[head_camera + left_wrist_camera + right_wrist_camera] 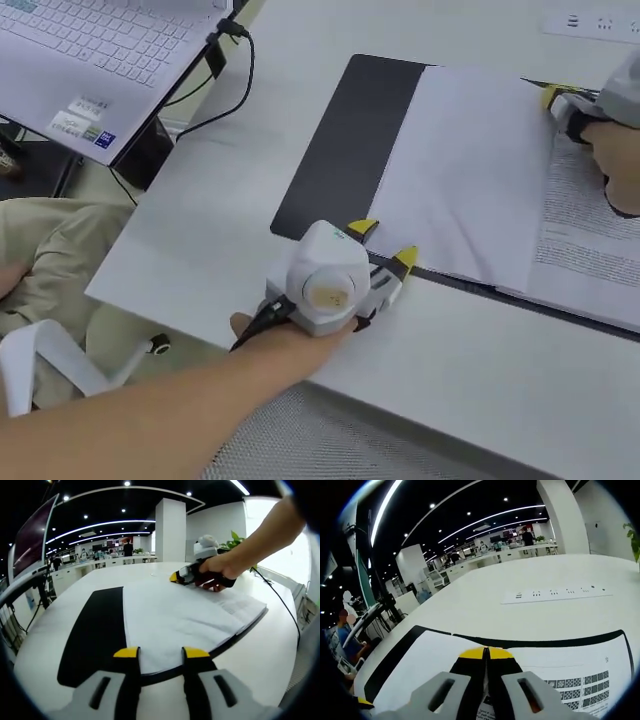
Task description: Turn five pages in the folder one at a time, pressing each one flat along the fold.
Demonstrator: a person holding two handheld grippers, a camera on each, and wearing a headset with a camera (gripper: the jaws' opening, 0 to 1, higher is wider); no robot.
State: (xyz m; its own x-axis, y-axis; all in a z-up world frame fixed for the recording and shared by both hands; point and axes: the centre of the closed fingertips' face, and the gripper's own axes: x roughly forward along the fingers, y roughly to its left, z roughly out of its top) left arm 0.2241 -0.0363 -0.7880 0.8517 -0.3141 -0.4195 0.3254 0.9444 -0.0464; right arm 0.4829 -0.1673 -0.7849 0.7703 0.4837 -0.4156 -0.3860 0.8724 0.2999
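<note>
page print (585,235) unreadable, laptop stickers (85,125) illegible

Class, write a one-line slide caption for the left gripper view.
Open left hand-held gripper at the folder's near edge, blank page ahead; right hand-held gripper rests on the far printed page.

Open folder (350,150) — left tongs (384,243) at edge

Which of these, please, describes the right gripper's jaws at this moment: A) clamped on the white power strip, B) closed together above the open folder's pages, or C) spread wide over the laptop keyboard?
B: in the right gripper view, the right gripper has its yellow tips meeting with no gap, and it is poised over the pages of the open folder.
</note>
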